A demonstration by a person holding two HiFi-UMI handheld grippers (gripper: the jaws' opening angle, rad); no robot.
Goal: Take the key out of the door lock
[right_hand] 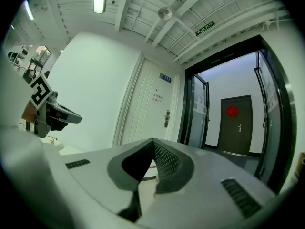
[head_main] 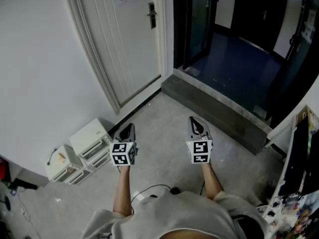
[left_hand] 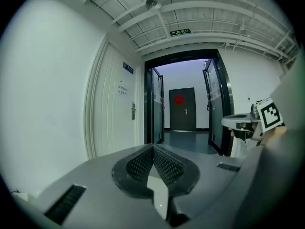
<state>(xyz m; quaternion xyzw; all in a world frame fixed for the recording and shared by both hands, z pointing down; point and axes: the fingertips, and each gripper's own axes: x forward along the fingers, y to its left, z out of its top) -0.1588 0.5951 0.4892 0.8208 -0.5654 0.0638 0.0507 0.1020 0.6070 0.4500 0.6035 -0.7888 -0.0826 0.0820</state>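
1. The white door [head_main: 130, 39] stands closed at the far left, beside a dark open doorway [head_main: 239, 44].
2. A grey step [head_main: 214, 108] runs below this doorway.
3. The left gripper [head_main: 129, 127] and the right gripper [head_main: 193, 120] are near, side by side. Both have their jaws pressed together and hold nothing.
4. The door lock [head_main: 152, 15] sits at the door's right edge, well apart from both grippers; the key is too small to see.

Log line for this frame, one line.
left gripper: shut, empty; right gripper: shut, empty; door lock: ahead, untouched; key: too small to tell
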